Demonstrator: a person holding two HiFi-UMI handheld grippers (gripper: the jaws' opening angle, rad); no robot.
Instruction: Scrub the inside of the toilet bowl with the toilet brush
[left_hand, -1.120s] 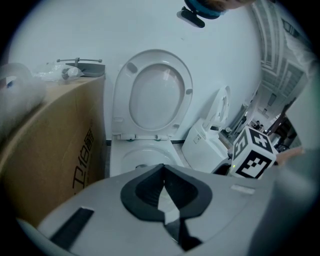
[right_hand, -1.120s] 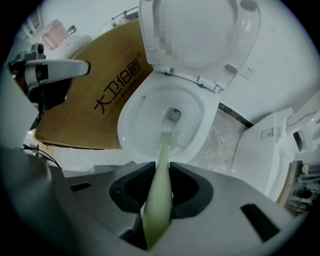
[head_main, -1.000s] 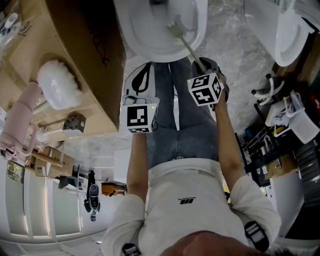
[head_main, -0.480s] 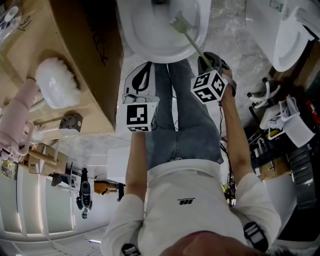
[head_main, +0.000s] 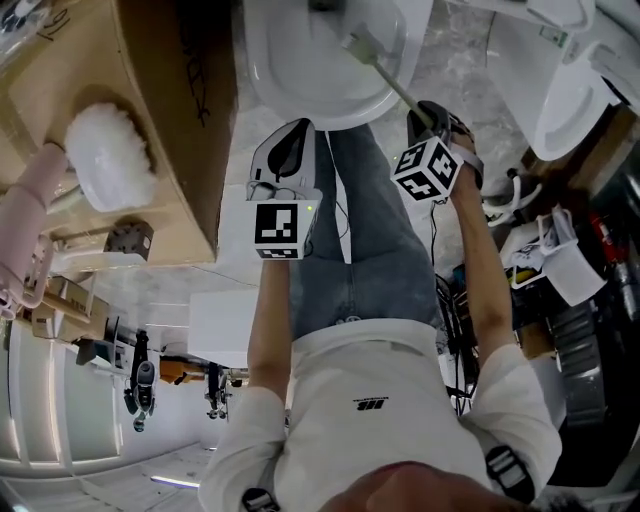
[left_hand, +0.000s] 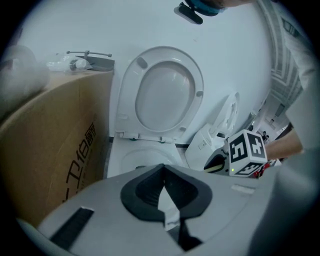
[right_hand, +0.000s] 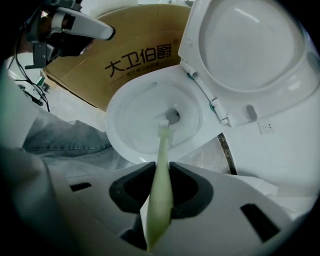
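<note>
The white toilet bowl (head_main: 300, 105) lies at the top of the head view, its seat and lid (right_hand: 255, 45) raised. My right gripper (head_main: 425, 118) is shut on the pale green toilet brush (head_main: 385, 75), whose handle runs up and left over the rim. In the right gripper view the brush (right_hand: 161, 150) sticks out between the jaws of the right gripper (right_hand: 160, 180), and its small bristled head sits low in the bowl (right_hand: 130, 115) near the drain. My left gripper (head_main: 285, 150) hangs in front of the bowl, over the person's jeans. The left gripper (left_hand: 164, 187) is shut with nothing in it.
A large cardboard box (head_main: 190, 90) stands close against the bowl's left side, with a white fluffy object (head_main: 105, 155) on it. A second toilet (head_main: 565, 90) stands to the right. Cables and racks crowd the floor at the right. The person's legs are in front of the bowl.
My right gripper has shifted slightly right and away with the brush still held. The brush head has stayed inside the bowl. The left gripper has barely moved.
</note>
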